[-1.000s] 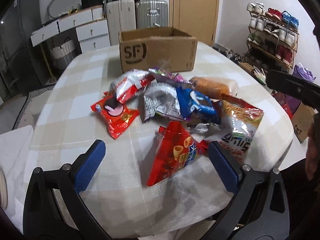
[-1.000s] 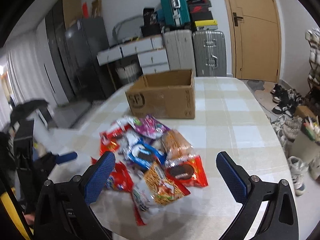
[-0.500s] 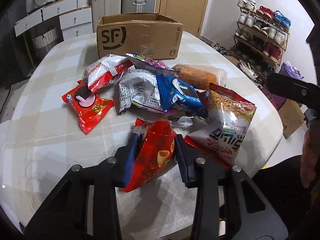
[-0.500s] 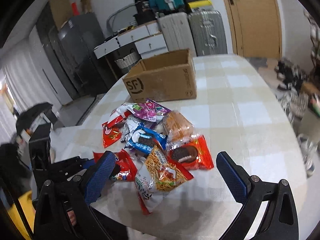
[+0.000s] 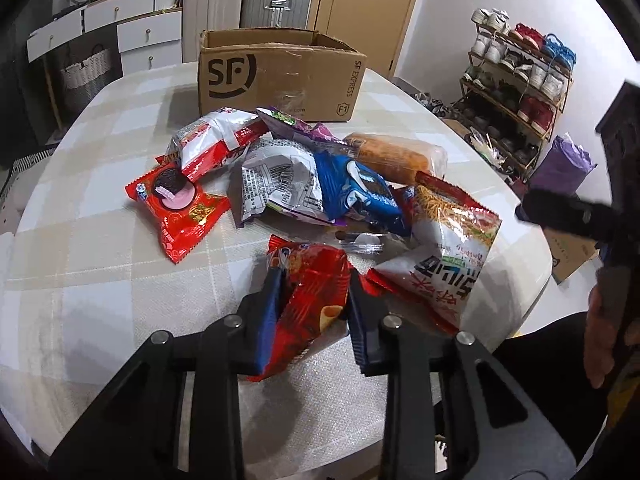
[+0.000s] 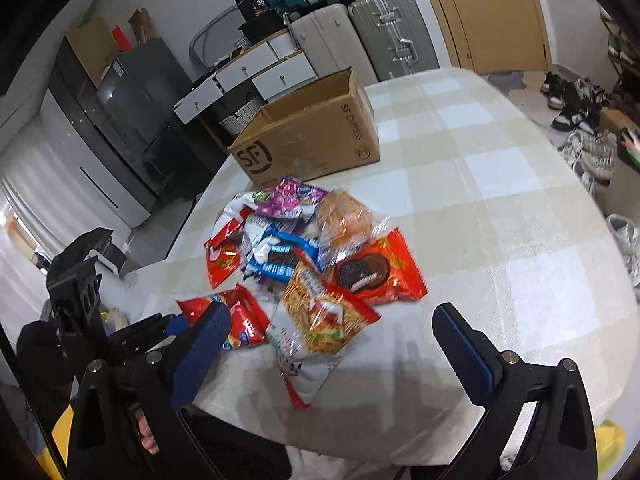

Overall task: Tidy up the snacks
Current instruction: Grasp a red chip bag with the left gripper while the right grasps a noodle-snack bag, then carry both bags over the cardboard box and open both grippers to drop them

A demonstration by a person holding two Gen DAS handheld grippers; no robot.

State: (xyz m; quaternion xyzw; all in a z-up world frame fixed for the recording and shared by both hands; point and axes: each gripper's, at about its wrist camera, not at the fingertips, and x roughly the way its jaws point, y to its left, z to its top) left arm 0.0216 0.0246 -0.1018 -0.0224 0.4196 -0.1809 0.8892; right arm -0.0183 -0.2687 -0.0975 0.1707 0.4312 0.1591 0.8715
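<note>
Round worktop (image 5: pixel 100 264) under a pale checked cloth, seen from two wrist cameras.

Left wrist view: left gripper (image 5: pixel 314 280) at 6 o'clock, jaws closing, nearly together, blue pads pressed on either flank of a red bag (image 5: pixel 310 296), which stands pinched and crumpled between them, its top edge poking up past the fingertips. Just at 2 o'clock of that bag, a noodle bag (image 5: pixel 444 256), white and orange, leaning on the pile. At 12 o'clock of the gripper, the rest of the heap: blue cookie pack (image 5: pixel 360 194), silver bag (image 5: pixel 280 182), purple bag (image 5: pixel 296 126), bread roll (image 5: pixel 396 156) in clear wrap. At 10 o'clock, red cookie pack (image 5: pixel 178 210) lying flat, a red-and-white bag (image 5: pixel 212 142) just beyond it. Open box (image 5: pixel 276 76) of brown cardboard at 12 o'clock, behind the heap, near the far edge.

Right wrist view: right gripper (image 6: pixel 326 330) at 6 o'clock, jaws spread wide, nothing between them but cloth and the near end of the noodle bag (image 6: pixel 316 322), pads clear of it. Red bag (image 6: pixel 240 316) at 9 o'clock, partly behind the gripper's left finger, with the left gripper (image 6: pixel 176 322) clamped on it. Another red cookie pack (image 6: pixel 376 274) at 12 o'clock. Box (image 6: pixel 312 136) further off at 12 o'clock.
</note>
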